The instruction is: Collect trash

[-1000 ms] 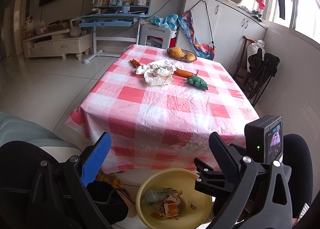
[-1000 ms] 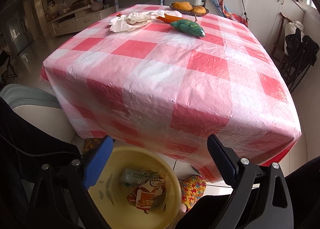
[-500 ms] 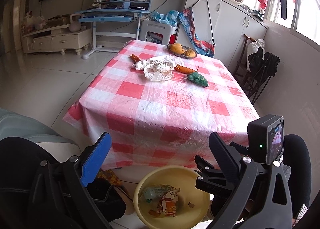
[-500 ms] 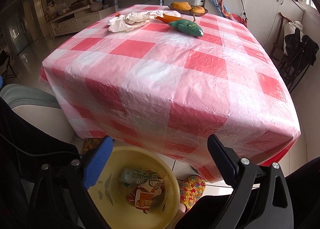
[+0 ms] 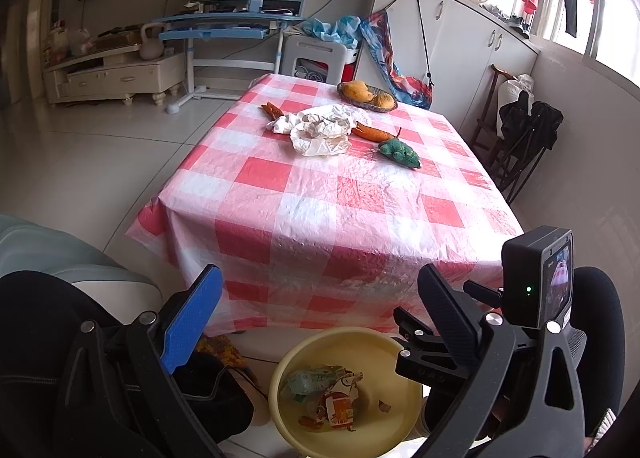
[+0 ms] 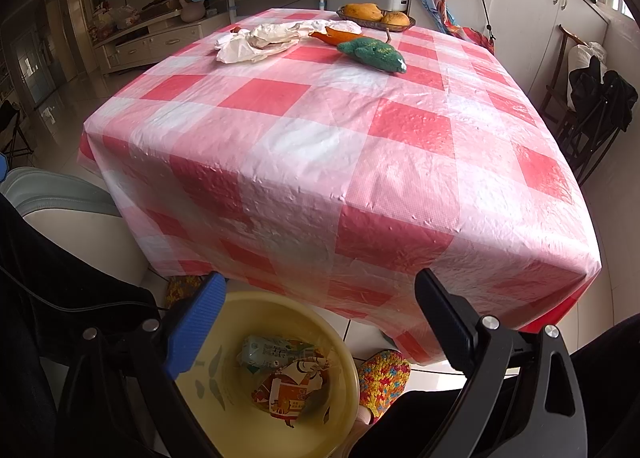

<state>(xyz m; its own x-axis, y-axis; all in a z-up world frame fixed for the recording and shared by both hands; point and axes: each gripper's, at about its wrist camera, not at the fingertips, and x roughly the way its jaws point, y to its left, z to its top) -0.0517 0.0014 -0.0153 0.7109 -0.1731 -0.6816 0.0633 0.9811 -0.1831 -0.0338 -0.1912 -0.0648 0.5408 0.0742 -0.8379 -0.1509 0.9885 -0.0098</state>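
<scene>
Hovering over yellow basin (image 6: 224, 390) of trash (image 6: 292, 382): left gripper (image 5: 320, 310), right gripper (image 6: 316, 314), both wide, empty.

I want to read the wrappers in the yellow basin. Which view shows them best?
The right wrist view: the yellow plastic basin sits close below, its printed wrappers large and unblocked. In the left wrist view, the basin is smaller, and the right tool overlaps its rim.

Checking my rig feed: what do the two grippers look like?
Both match: black skeletal frames with silver screws, one blue ribbed pad and one black finger each. Left gripper; right gripper. The left view shows the right gripper's black camera block, green light on.
</scene>
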